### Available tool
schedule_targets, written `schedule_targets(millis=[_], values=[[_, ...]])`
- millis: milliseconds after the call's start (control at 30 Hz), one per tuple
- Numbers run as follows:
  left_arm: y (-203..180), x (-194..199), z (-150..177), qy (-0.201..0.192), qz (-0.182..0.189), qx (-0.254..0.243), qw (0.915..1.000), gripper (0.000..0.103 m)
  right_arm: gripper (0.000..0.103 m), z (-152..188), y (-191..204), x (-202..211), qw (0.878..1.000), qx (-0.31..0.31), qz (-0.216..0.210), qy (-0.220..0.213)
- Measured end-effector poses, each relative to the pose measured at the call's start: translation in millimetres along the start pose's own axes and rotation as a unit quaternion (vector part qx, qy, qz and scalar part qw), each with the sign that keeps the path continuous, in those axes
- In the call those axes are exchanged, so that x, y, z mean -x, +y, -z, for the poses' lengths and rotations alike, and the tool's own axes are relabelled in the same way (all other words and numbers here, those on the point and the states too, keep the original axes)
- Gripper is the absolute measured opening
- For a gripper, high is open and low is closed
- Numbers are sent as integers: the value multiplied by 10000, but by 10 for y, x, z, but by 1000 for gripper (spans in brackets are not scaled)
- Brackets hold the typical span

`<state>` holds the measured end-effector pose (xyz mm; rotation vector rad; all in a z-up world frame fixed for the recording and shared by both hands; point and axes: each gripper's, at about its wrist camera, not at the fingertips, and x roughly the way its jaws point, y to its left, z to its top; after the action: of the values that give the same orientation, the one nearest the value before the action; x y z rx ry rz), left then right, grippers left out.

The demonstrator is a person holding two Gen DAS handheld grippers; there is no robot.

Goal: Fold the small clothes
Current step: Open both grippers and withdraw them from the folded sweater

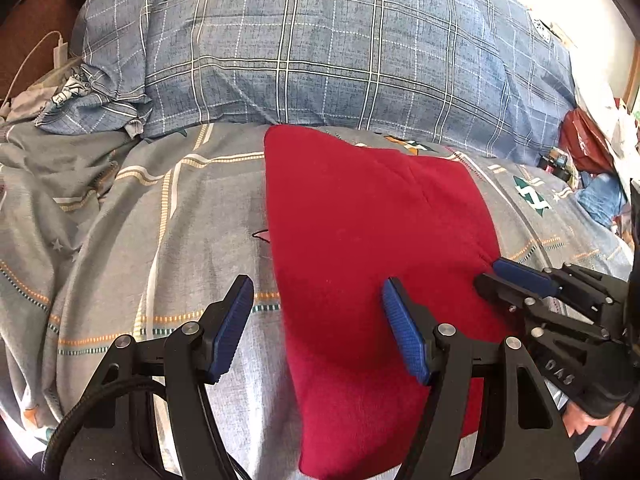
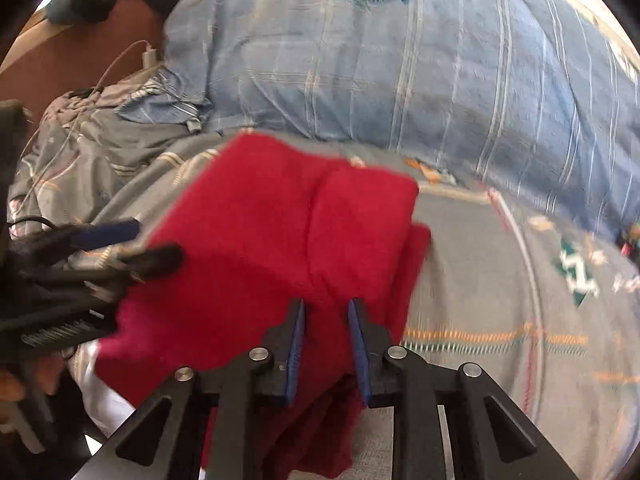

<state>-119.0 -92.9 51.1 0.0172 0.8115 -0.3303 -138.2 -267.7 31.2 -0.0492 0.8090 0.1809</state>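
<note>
Both grippers meet the red cloth (image 1: pixel 372 240) on the bed (image 1: pixel 160 216): left gripper (image 1: pixel 316 328) gapes wide and empty over its edge, right gripper (image 2: pixel 326 344), nearly closed, pinches a fold running toward 12 o'clock.

Left gripper (image 1: pixel 316 320) jaws wide, right gripper (image 2: pixel 326 344) jaws narrow.

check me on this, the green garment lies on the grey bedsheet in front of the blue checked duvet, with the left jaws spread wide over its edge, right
Not quite: the garment is red, not green, as the left wrist view shows plainly. The rest holds: it lies on the grey bedsheet in front of the blue checked duvet, and the left gripper has its jaws spread wide over the garment's edge.
</note>
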Motion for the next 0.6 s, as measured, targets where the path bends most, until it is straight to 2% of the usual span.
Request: schedule_targets(millis=[167,200,233,300,500,600], values=[[-5,98,25,-119,-48,36,9999,67,22,-16,-77,202,9988,-389,-230,-181],[-9,129,28,-168,-58,48,9998,67,25,-13,-82,257,9982,-477,-280,-227],[-12,158,30,-206,-68,40,9998,67,38,-15,-84,310,9974,-570,-324,-284],[-29,220,37,-280,-117,17,9995,67,53,5,-81,431,9960,-708,-344,-415],[-66,403,59,-473,-443,-139,9978,67,55,41,-22,652,9937,-875,-199,-674],[-50,499,81,-547,-350,-127,9978,67,59,60,-6,688,9926,-986,-195,-682]])
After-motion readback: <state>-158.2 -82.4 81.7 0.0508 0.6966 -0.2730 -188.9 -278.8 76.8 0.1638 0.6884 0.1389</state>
